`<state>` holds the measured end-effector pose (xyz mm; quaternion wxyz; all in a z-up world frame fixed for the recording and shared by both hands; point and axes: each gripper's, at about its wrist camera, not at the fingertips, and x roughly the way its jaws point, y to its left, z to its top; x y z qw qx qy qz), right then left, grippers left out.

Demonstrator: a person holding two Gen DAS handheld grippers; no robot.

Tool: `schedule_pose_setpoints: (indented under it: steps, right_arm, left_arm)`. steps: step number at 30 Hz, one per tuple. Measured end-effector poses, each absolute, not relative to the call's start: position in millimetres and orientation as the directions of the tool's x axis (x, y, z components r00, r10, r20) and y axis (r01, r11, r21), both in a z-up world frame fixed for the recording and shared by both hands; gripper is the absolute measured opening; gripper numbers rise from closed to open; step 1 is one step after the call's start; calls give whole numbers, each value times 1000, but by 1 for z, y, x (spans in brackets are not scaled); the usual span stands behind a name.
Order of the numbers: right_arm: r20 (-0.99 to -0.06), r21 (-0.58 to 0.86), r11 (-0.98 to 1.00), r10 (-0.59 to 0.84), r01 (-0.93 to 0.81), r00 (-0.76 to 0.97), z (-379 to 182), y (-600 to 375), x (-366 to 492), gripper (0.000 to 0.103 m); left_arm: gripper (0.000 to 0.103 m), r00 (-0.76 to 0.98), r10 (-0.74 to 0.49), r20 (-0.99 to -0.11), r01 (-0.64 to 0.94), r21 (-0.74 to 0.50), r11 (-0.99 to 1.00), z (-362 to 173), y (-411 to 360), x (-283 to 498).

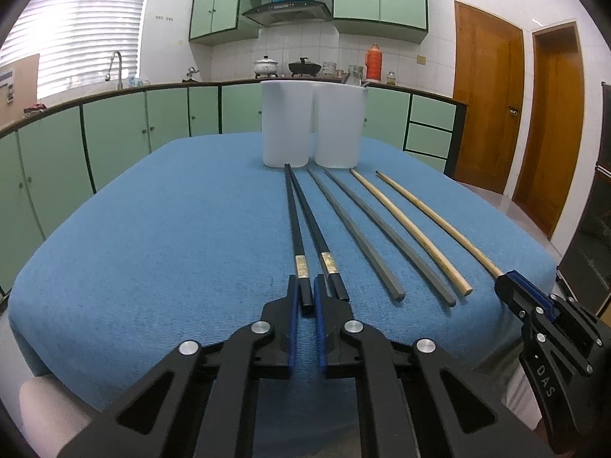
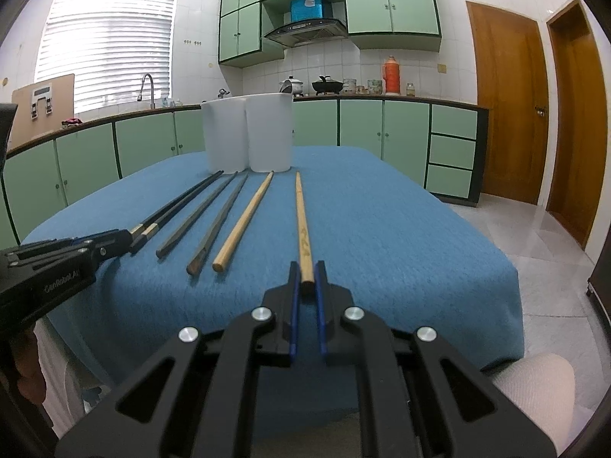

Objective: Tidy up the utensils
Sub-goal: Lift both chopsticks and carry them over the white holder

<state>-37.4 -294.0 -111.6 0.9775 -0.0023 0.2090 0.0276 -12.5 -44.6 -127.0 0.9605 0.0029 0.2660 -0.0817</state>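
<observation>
— What a green kitchen: cabinets (image 2: 389, 0) all round, two wooden doors (image 2: 508, 103), and a table in blue cloth (image 2: 382, 229).

— Two white tubs (image 1: 311, 124) stand at twelve o'clock; six chopsticks lie before them.

— Any writing?

— "DAS" on one tool, "GenRoboLAI", roughly, on the other.

— The jaws?

— The left gripper (image 1: 306, 291) is pinched on the black chopstick (image 1: 293, 225), the right gripper (image 2: 306, 274) nipped on the pale wooden chopstick (image 2: 301, 217).

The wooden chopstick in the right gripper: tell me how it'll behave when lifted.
The wooden chopstick looks stiff and probably light. The right gripper grips only its near end, so the tip may droop. Its round shaft may roll if released.
</observation>
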Motion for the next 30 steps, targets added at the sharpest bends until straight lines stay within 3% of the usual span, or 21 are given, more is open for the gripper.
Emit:
schedule_pose_setpoints:
  steps: [6,23,30]
  right_arm:
    - [-399,4,997,69,-74,914,-105,-298,-39,6]
    - [-215,26,994,111,-108,970,-6,-325,-48,6]
    - [-218,70,989,144,-132,965,27,-334,-31,6]
  left_arm:
    - [7,848,-152,-508,155,-38,987,-120,-42,-15]
    - [6,933,-167,-318,167,-29,986,-31,-28,-38]
    - [6,946,-175,-275,172,-36,985,-1,-27,-31]
